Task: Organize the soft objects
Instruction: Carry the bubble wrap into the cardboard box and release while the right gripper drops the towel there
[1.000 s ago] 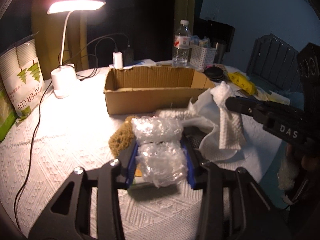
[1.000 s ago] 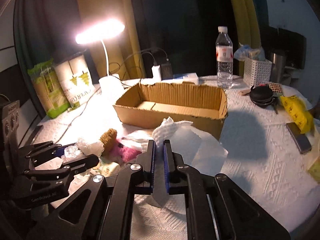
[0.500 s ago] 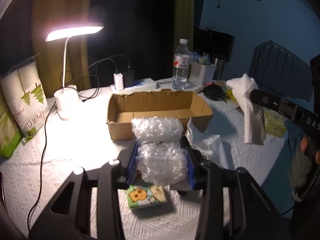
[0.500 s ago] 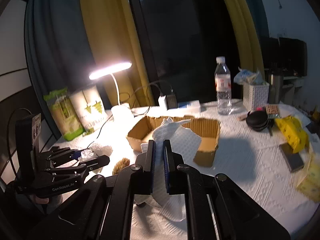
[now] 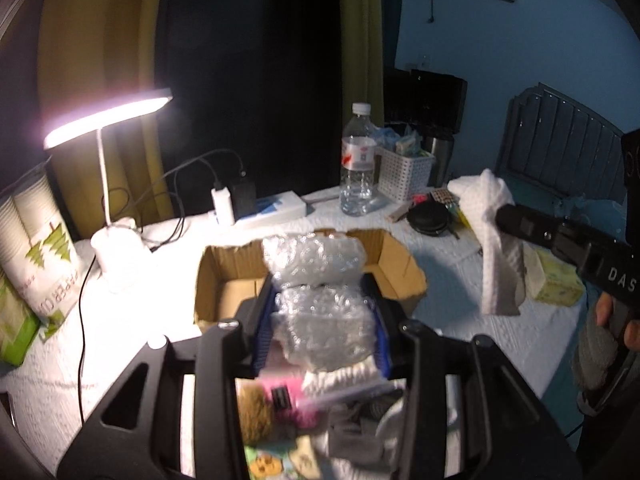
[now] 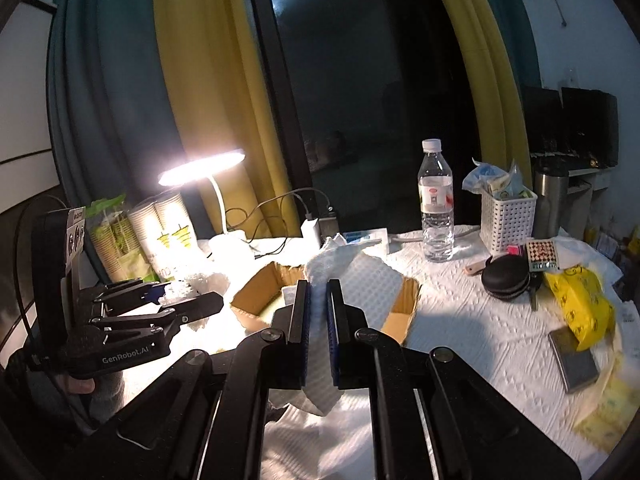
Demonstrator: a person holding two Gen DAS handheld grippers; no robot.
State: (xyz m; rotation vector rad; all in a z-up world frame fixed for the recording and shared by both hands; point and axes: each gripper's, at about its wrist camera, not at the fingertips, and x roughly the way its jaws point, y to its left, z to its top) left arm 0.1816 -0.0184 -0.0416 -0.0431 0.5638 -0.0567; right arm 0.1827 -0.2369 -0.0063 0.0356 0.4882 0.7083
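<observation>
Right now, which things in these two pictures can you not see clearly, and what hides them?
- Left wrist view: items under the left gripper are motion-blurred; only a pink shape shows.
- Left wrist view: the bubble wrap covers part of the cardboard box floor.
- Right wrist view: the paper towel in the right gripper hides most of the box interior.

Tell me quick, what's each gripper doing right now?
Left gripper: shut on the bubble wrap.
Right gripper: shut on the white paper towel.

pile of soft items [image 5: 320, 412] blurred below left tool; bubble wrap [image 5: 320, 292] hides box interior.
</observation>
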